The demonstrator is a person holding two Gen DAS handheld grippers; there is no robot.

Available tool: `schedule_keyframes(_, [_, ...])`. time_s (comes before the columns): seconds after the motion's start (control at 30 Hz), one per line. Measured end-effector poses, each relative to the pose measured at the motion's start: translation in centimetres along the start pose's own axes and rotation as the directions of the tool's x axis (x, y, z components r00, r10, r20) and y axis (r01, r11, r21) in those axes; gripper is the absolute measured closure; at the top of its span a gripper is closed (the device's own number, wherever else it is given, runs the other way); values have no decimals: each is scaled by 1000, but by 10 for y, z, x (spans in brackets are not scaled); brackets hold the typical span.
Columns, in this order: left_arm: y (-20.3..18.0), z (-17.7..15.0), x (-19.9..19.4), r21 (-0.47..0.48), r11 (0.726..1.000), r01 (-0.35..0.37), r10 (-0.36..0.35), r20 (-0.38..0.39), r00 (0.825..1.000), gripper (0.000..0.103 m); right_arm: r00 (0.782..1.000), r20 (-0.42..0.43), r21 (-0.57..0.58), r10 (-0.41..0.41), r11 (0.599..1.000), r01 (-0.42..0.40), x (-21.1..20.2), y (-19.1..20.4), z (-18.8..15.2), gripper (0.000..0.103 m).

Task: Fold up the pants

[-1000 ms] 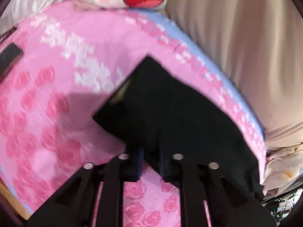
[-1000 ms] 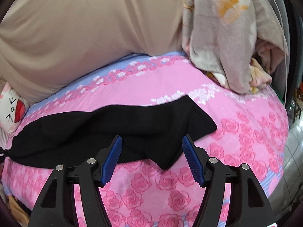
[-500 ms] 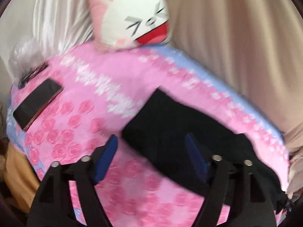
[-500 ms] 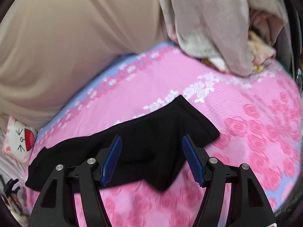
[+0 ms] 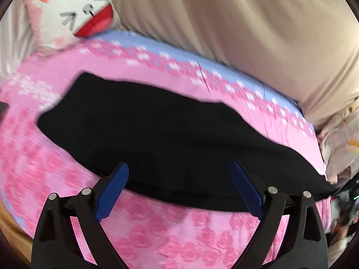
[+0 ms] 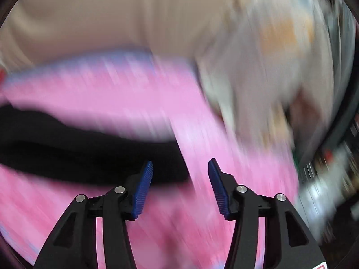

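The black pants (image 5: 161, 134) lie folded lengthwise in a long strip across the pink rose-print bed cover (image 5: 179, 235). In the left wrist view my left gripper (image 5: 179, 170) hovers over the strip's near edge, its jaws wide and still opening, nothing pinched between the blue pads. The right wrist view is badly blurred. There the pants (image 6: 78, 152) reach in from the left and end just left of my right gripper (image 6: 180, 168). Its jaws are closing, with only pink cover between them; the left pad (image 6: 143, 188) overlaps the cloth's end.
A white and pink cartoon cushion (image 5: 74, 13) sits at the far left of the bed. A beige curtain (image 5: 246, 33) hangs behind. Crumpled pale floral bedding (image 6: 269, 67) is heaped at the right end, with dark clutter (image 6: 332, 168) beyond the bed's right edge.
My left gripper let go of the pants' end, opened wide and swept right along the strip. My right gripper's jaws narrowed as it shifted right past the other end.
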State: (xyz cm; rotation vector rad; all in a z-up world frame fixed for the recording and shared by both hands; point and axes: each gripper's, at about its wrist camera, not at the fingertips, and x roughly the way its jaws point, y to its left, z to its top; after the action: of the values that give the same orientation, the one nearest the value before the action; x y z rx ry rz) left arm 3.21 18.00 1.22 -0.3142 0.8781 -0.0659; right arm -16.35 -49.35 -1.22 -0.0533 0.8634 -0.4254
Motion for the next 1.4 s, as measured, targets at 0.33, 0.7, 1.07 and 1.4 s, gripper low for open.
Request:
schedule_keyframes(0.33, [-69, -13, 34, 58, 992, 113, -108, -84, 991, 13, 881, 110, 421, 461, 781, -461, -9, -37, -1, 53])
schedule_keyframes(0.7, [-64, -17, 23, 40, 997, 68, -65, -63, 996, 12, 848, 232, 111, 477, 853, -510, -48, 13, 102, 98])
schedule_keyframes(1.07, [-57, -15, 39, 28, 998, 56, -52, -100, 994, 12, 959, 27, 160, 282, 946, -282, 1, -15, 6, 57])
schedule_keyframes(1.4, [-98, -24, 37, 61, 984, 167, -159, -121, 980, 12, 664, -194, 523, 722, 649, -553, 90, -17, 83, 42])
